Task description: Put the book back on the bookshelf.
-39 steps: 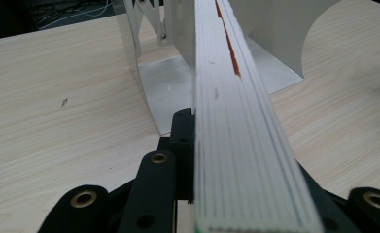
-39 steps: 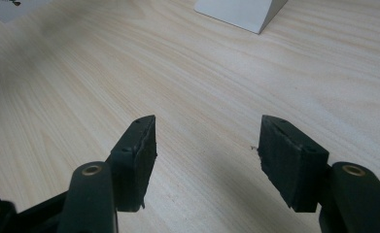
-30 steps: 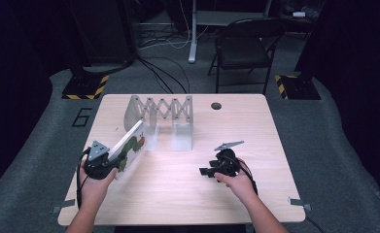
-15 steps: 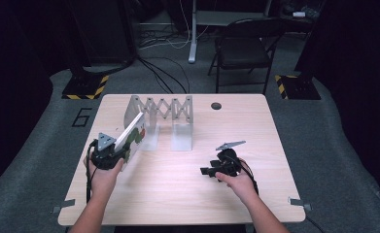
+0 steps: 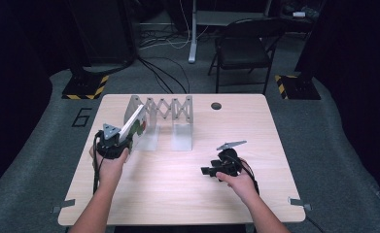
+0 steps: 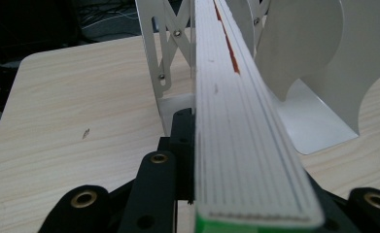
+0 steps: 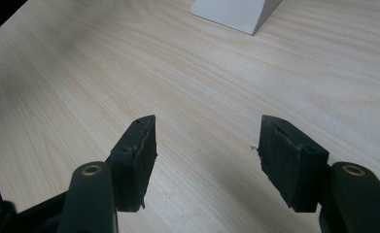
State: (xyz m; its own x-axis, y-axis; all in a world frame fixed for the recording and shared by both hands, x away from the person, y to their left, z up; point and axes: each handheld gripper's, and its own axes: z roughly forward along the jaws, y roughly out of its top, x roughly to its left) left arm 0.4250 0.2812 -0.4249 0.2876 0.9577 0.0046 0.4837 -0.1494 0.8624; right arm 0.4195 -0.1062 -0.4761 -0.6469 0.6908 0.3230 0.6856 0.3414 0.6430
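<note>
My left gripper (image 5: 117, 140) is shut on a thick book (image 5: 134, 125) with white page edges and a green and red cover. It holds the book tilted on edge at the left end of a white accordion book rack (image 5: 164, 114). In the left gripper view the book's page edge (image 6: 241, 126) runs away from me between the jaws, with the rack's scissor bars (image 6: 165, 53) just left of it and a curved divider (image 6: 304, 63) to its right. My right gripper (image 5: 208, 171) rests low over the table at front right. Its jaws (image 7: 204, 145) stand open over bare wood.
The light wooden table (image 5: 187, 194) has a round black grommet (image 5: 216, 105) near its far edge. A rack foot (image 7: 236, 12) lies ahead of the right gripper. A black folding chair (image 5: 246, 48) and floor cables stand beyond the table.
My left hand has carried the book up and to the right, closer to the rack's left end, and stood it more upright. The right hand has not moved.
</note>
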